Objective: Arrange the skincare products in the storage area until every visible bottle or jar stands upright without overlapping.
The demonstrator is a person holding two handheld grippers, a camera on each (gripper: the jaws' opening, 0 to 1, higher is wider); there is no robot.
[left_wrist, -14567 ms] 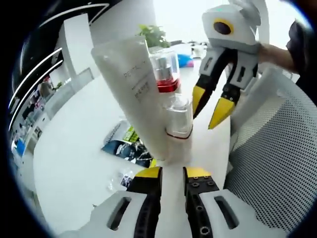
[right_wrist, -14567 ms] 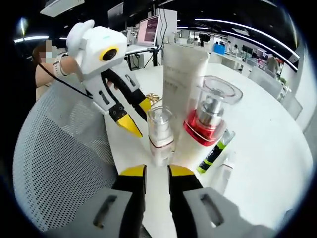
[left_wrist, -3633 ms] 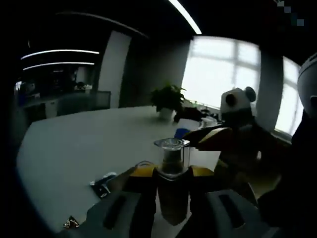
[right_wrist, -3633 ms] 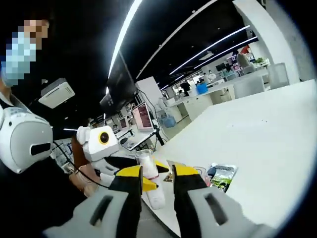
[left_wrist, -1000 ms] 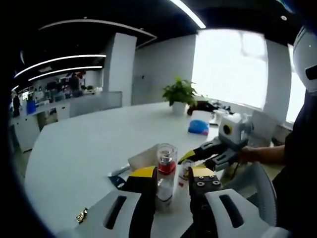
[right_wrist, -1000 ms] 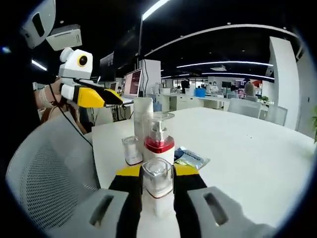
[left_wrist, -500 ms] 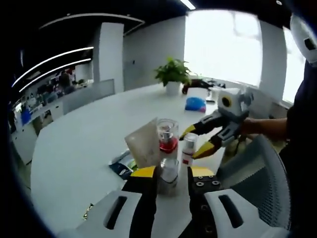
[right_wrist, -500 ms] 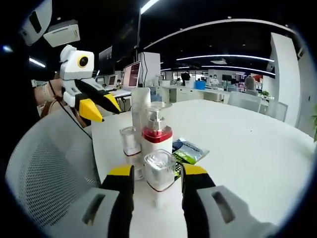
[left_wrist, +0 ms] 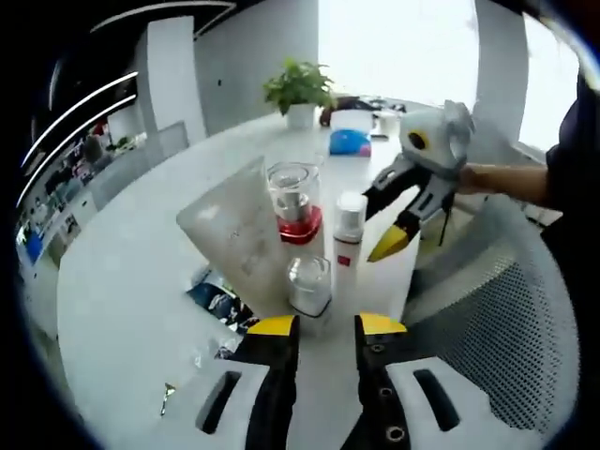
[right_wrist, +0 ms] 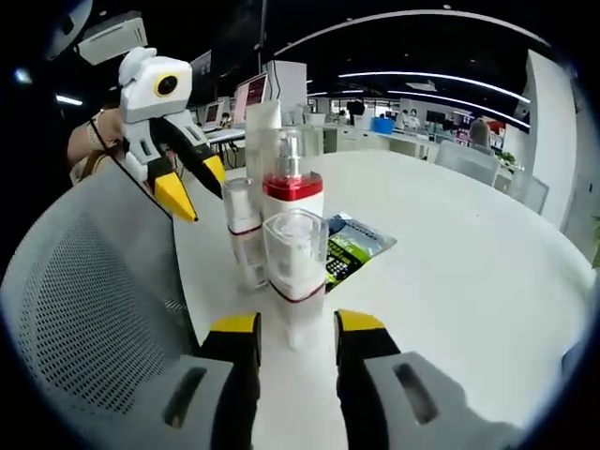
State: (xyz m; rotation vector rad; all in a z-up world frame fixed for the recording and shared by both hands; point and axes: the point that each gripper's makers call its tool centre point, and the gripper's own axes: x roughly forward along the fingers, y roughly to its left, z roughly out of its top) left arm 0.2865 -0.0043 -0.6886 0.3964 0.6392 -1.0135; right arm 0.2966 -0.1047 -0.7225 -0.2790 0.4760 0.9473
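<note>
On the near edge of the white table (right_wrist: 487, 253), the clear-capped bottle (right_wrist: 294, 272) that the right gripper (right_wrist: 296, 330) was pinching a second ago now stands free between its spread jaws, upright just beside the red-collared pump bottle (right_wrist: 286, 192), while the left gripper (left_wrist: 322, 328) hangs empty, jaws parted.

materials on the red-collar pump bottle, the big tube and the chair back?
Red-collar pump bottle: clear hard plastic or possibly glass; the overcap is see-through with the pump showing inside, and the collar is glossy red.
Big tube: matte, frosted soft plastic by the look; it is flat, tapers and carries faint print.
Chair back: light woven mesh, with fine holes all over, on a smooth plastic-looking rim.
</note>
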